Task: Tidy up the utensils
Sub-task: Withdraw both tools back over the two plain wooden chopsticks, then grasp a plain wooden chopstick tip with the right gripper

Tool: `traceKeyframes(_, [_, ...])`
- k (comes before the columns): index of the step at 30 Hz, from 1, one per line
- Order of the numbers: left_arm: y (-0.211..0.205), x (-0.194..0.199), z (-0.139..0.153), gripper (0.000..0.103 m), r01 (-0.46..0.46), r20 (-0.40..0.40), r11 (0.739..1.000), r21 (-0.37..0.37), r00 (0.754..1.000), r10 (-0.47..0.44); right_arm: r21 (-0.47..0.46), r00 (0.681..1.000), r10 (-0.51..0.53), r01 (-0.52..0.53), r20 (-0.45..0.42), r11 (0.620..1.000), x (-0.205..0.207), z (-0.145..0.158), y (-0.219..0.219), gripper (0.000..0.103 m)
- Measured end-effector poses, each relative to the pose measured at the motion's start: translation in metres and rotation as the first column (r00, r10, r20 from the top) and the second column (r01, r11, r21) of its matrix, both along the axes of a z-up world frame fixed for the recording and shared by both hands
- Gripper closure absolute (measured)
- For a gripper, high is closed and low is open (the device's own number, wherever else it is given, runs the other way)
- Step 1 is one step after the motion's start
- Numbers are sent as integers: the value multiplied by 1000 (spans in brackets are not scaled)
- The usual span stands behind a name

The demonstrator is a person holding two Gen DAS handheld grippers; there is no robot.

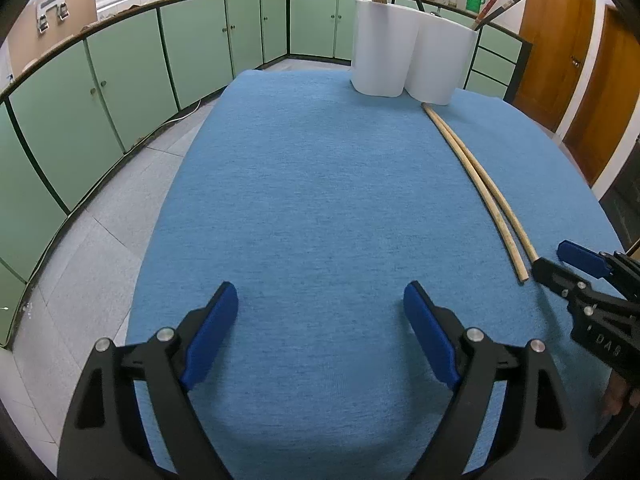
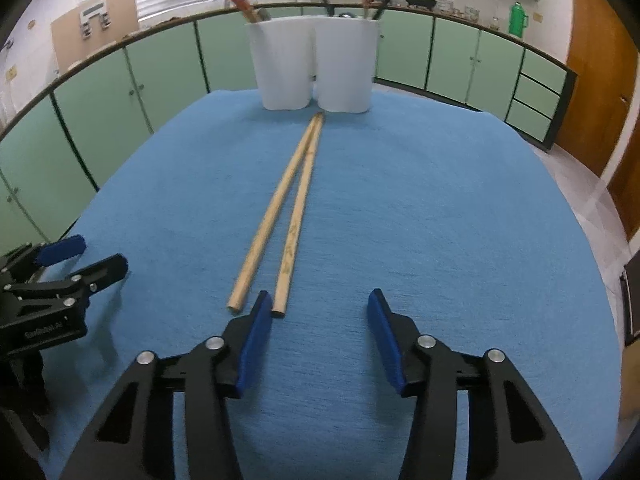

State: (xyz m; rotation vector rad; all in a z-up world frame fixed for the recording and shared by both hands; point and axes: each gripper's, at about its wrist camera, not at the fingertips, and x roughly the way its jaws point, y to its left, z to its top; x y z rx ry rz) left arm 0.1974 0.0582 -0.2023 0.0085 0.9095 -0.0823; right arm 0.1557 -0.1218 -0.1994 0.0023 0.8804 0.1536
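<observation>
Two pale wooden chopsticks point(image 2: 294, 208) lie side by side on the blue cloth, running from the white two-lobed holder point(image 2: 312, 64) toward me. My right gripper point(image 2: 319, 294) is open at their near ends. Its left pad point(image 2: 256, 328) sits between the two ends, so the right-hand stick's tip lies just inside the jaws, unpressed. In the left wrist view the chopsticks point(image 1: 480, 184) run down the right side, with the right gripper point(image 1: 560, 264) at their tip. My left gripper point(image 1: 320, 288) is open over bare cloth. The holder point(image 1: 412, 52) has red and dark chopsticks in it.
The blue-covered table point(image 1: 320, 160) ends close behind the holder and drops to a tiled floor point(image 1: 100, 260) on the left. Green cabinets point(image 1: 120, 80) ring the room, and wooden doors point(image 1: 560, 48) stand at the right. The left gripper point(image 2: 92, 256) shows at the right view's left edge.
</observation>
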Motion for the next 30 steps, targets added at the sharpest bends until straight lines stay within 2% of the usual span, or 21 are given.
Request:
traceKeyframes(3, [-1,0,0,20,1,-1,1000,0,1000,-1,58,1000,17,-17,1,998,-3,1,-10,53])
traceKeyframes(8, [-3,1,0,19,-1,-2,1000,5,1000,1,64,999,38,-38,1,997,-3,1,-7,55])
traceKeyframes(11, [-3,1,0,19,0,-2,1000,3,1000,0,47,998,59,-58,-1,997,0,0,2,69])
traceKeyframes(12, [-4,1,0,19,-1,-3,1000,3,1000,1,35,998,63,-63,0,997,1,0,5,71])
traceKeyframes(13, [-4,1,0,19,-2,-3,1000,2,1000,2,27,998,67,-67,2,997,1,0,8,76])
traceKeyframes(14, [-3,1,0,19,-3,-3,1000,1,1000,3,26,997,72,-72,3,997,1,0,9,86])
traceKeyframes(16, [-4,1,0,19,-3,-5,1000,-1,1000,3,33,997,74,-74,2,997,0,0,8,96])
traceKeyframes(23, [-21,0,4,20,30,-5,999,-36,1000,-30,71,999,53,-53,7,996,-9,4,-14,96])
traceKeyframes(30, [-59,-1,7,28,100,-10,991,-86,995,-101,59,1000,5,-7,30,998,-22,12,-46,96])
